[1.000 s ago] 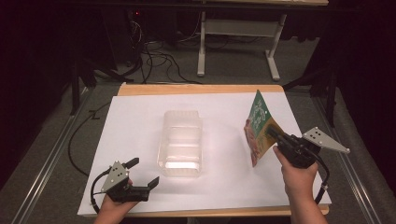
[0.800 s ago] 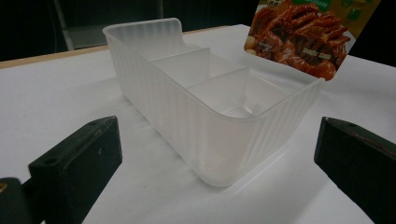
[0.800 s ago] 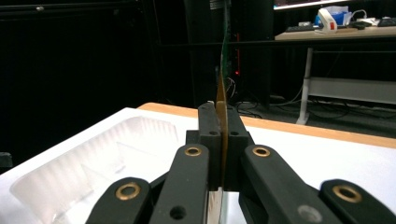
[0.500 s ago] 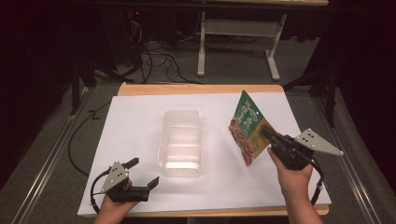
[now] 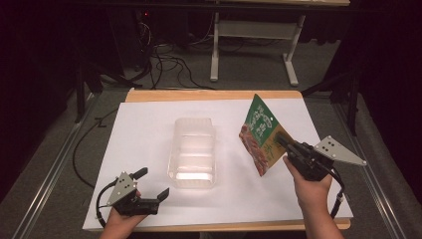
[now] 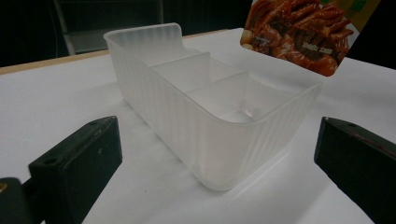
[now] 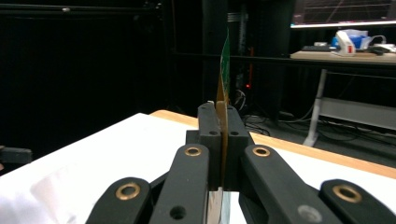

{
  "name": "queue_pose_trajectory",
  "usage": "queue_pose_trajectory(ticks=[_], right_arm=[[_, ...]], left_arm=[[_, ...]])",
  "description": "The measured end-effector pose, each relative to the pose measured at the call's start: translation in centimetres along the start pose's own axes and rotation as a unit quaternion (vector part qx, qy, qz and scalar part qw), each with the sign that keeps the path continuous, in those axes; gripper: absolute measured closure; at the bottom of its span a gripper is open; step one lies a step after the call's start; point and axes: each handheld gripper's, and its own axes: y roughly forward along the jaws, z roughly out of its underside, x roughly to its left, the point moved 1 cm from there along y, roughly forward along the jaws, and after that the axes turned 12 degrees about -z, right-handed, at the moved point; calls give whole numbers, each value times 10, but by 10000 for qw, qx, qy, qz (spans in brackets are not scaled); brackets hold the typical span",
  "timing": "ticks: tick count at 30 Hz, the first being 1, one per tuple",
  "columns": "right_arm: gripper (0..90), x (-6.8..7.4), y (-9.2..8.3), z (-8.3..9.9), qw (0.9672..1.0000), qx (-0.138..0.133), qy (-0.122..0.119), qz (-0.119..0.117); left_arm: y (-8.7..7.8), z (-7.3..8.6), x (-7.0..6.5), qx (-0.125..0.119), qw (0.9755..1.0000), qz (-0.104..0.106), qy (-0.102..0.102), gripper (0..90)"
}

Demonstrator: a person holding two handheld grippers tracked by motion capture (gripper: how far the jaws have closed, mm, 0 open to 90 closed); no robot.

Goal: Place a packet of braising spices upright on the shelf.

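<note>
**Snack Pouch Held Aloft Beside the Divided Tray**

While the right gripper (image 5: 281,142) pinched the snack pouch (image 5: 260,133) by one edge, the packet hung clear of the white table (image 5: 149,129), tilted on a corner, just to the right of the clear plastic tray (image 5: 193,149). In the right gripper view the jaws stood pressed together on the thin pouch (image 7: 223,100), which rose edge-on between them; such an edge grip probably left the body of the packet free to be lowered into a compartment. The tray (image 6: 205,112) lay lengthwise at the middle of the table, its open top and three divided sections facing up, so anything carried over could likely drop straight in. The left gripper (image 5: 154,185) rested low at the near left corner, its jaws spread wide and empty, pointed at the near end of the tray. That stance suggested it waited to steady the light container if the pouch nudged it. Pouch and tray were near but not touching.
</note>
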Motion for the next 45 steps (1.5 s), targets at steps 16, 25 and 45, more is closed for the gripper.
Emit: queue_pose_trajectory(ticks=[16, 25, 45], right_arm=[[900, 21, 21, -18, 9986, -115, -147, -489], [900, 40, 40, -27, 9967, -114, -262, -761], [900, 56, 88, -36, 9929, 5, -375, -1133]], left_arm=[[0, 0, 1, -35, 10000, -7, -5, 16], [1, 0, 0, -22, 10000, 33, -10, 16], [0, 1, 3, -62, 9999, -14, -82, 16]])
